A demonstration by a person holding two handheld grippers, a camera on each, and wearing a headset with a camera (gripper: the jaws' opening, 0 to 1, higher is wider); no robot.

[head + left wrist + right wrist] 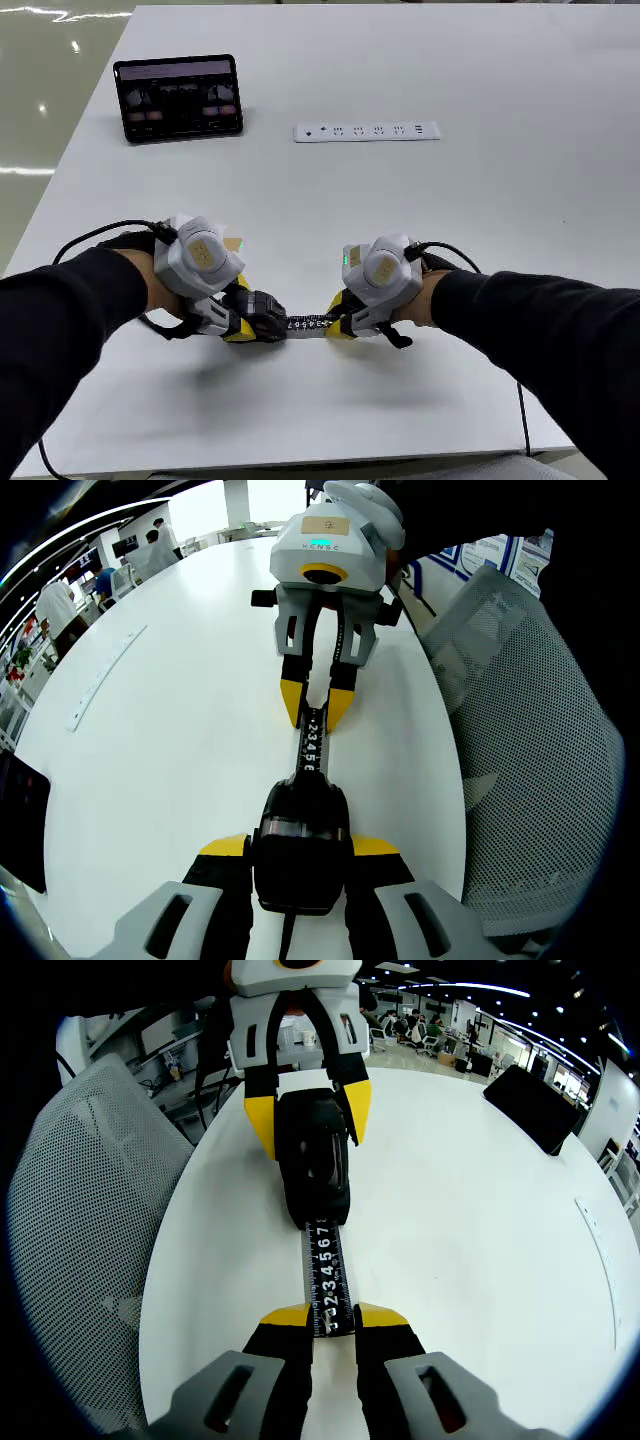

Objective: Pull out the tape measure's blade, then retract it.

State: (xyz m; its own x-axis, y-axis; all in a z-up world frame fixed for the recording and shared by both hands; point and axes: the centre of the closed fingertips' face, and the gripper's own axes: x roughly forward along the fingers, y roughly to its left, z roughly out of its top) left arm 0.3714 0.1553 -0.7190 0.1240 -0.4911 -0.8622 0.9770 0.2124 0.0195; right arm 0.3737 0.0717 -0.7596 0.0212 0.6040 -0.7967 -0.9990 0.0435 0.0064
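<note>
Our left gripper (300, 848) is clamped on the black case of the tape measure (315, 1165), near the front edge of the white table (400, 200). Our right gripper (333, 1318) pinches the end of the blade (323, 1270). We see a short black length drawn out, with white numerals 2 to 7.

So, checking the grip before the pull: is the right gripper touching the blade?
Touching. In the right gripper view, the right gripper pinches the blade between its yellow tips.
</note>
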